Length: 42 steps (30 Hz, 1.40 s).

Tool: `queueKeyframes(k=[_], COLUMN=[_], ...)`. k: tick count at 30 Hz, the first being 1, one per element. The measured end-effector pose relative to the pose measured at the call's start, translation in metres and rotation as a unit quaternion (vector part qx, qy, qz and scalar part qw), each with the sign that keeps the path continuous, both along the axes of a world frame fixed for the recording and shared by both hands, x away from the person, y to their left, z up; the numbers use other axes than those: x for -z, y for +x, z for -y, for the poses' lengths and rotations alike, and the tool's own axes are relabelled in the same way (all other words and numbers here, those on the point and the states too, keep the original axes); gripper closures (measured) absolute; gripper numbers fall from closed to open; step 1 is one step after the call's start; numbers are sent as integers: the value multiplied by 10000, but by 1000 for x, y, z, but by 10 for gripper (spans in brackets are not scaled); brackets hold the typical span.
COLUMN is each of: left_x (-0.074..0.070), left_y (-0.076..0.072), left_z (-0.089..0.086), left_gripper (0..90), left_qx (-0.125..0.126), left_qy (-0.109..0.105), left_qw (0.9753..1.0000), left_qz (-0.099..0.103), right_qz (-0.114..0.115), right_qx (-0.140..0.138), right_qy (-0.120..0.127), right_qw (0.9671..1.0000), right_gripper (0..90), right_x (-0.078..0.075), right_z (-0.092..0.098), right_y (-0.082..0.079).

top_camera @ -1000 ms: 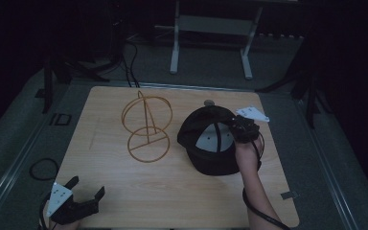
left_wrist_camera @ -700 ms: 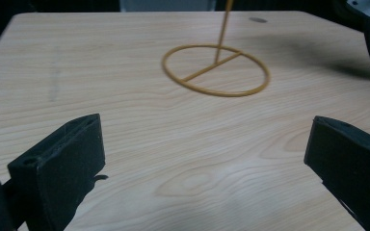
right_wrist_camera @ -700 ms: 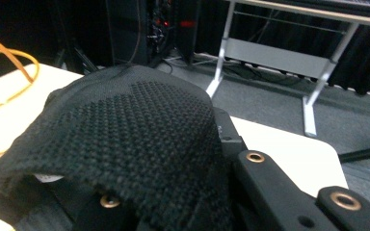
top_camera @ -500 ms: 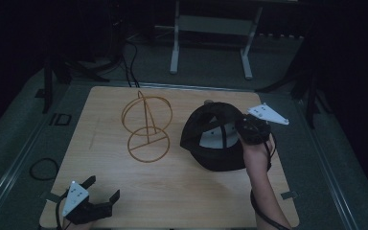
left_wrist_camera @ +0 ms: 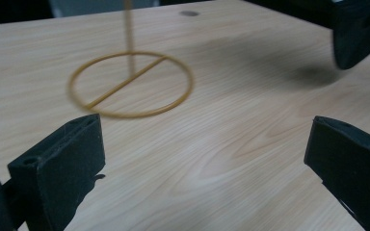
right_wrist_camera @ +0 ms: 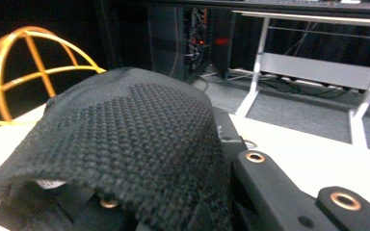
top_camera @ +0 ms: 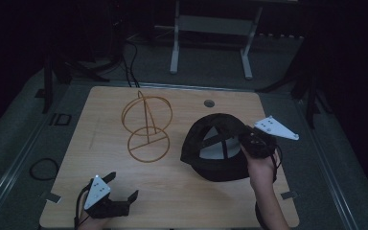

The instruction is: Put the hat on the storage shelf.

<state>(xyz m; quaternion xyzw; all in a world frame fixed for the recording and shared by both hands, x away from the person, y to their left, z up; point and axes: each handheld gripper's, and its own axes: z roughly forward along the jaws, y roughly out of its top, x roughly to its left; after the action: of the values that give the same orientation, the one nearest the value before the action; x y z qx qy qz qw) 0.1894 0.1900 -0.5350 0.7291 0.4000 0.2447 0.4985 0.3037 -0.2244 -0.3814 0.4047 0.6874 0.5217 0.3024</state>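
**Fingers and holdings: one cap held, one gripper unladen**

Fingers, right: my right gripper (top_camera: pixel 249 143) has its fingers (right_wrist_camera: pixel 289 192) closed on the black cap (top_camera: pixel 215 153), clamped at the cap's right-hand edge as the high view has it. In the right gripper view, coarse black mesh drapes over the fingers and hides where they meet the cloth.

Fingers, left: my left gripper (top_camera: pixel 117 194) has its fingers (left_wrist_camera: pixel 58 163) spread wide, nothing between them but bare wood. It sits low at the near left corner of the worktop (top_camera: pixel 100 139), well apart from the cap.

Item, cap: black, mesh-textured, held tilted so that its pale lining and inner straps face up toward the high view. It sits over the right half of the worktop, and whether its lower edge rests on the wood I cannot tell.

Item, wire stand (top_camera: pixel 146 127): orange-yellow, a flat ring base with a crossbar, an upright stem and a domed cage of hoops on top. It stands upright left of the cap, near it but not touching.
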Motion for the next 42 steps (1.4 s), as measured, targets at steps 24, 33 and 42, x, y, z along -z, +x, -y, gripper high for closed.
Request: queueKeyframes(k=[24,33,42], left_x=[-60,-74,-80], left_y=[46,59,67], left_z=[100,131,143], left_gripper=[16,55,173], left_qx=[1008,1052,935], left_qy=[-27,-32,97], left_qw=[9939,9921,9930], left_qz=[457,679,721], right_qz=[150,308,289], right_qx=[-439,-508,-782], right_qy=[-28,-286,-148], right_qw=[9989,9978,9964], right_gripper=[892,893,892], right_x=[-5,-7,-5], right_z=[-13,-18,-14], right_y=[-21,-30,-30])
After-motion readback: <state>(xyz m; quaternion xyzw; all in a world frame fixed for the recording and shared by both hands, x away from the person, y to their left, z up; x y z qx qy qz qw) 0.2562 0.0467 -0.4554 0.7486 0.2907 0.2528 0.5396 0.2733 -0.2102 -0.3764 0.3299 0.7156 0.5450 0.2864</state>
